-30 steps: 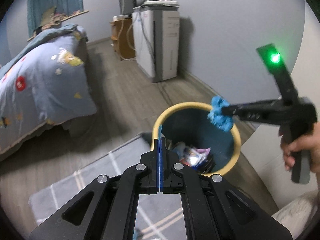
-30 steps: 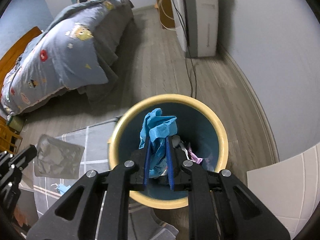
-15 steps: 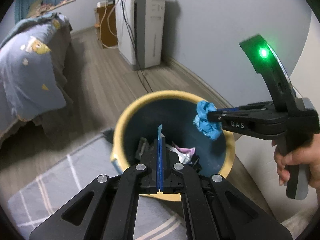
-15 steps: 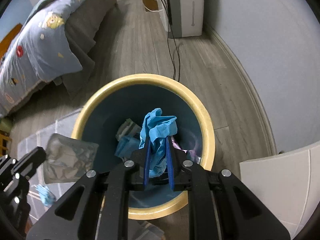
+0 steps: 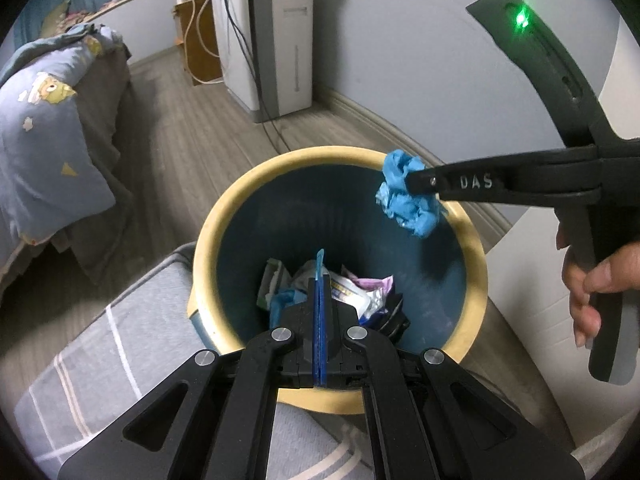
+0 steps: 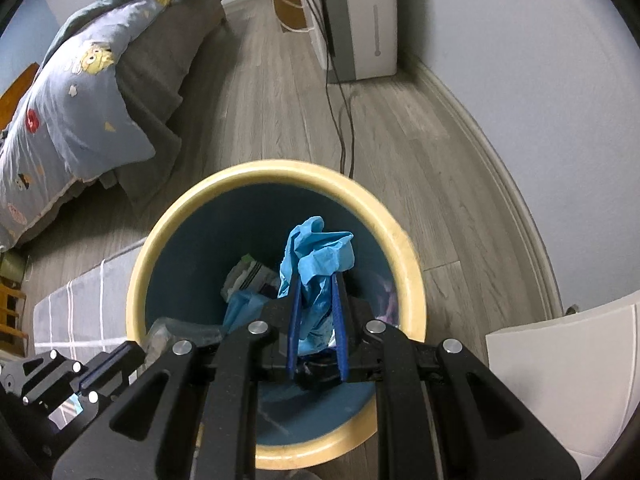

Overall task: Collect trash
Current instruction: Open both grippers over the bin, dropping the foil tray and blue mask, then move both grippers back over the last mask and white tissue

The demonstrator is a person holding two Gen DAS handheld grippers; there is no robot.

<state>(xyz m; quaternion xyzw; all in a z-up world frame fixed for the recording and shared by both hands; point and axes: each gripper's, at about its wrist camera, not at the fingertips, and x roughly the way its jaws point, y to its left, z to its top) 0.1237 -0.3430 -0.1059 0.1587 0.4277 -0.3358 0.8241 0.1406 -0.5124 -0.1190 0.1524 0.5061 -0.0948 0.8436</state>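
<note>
Right tongs (image 6: pixel 316 284) narrowed onto a crumpled blue wad (image 6: pixel 320 248), pads pressing it from both sides, wad bulging above the fingertips. Held over the open mouth of the bin (image 6: pixel 280 170), inside the yellow rim and toward its 2 o'clock side as seen from the left wrist, clear of the wall and well above the litter (image 5: pixel 356 292) on the bottom. Gripped at the handle by a hand (image 5: pixel 592 280) at 3 o'clock in that view.

Left tongs (image 5: pixel 320 280) pressed fully together, tips over the near half of the bin. Seemingly pinching a clear wrapper (image 6: pixel 176 334), seen from the right wrist at 8 o'clock just inside the rim (film too thin and glossy to trace to the pads with certainty).

Around the bin: grey rug (image 5: pixel 100 352) with pale stripes touching its base from 7 to 9 o'clock; bare wood floor open from 10 through 1 o'clock; bed (image 6: pixel 80 100) with patterned duvet hanging low at 10 o'clock, apart from the rim. Black cable (image 6: pixel 344 120) trailing across the floor from a white appliance (image 5: pixel 280 32) at 12 o'clock, ending near the far rim. White panel (image 6: pixel 560 360) close by at 4 o'clock, skirting board curving behind it.
</note>
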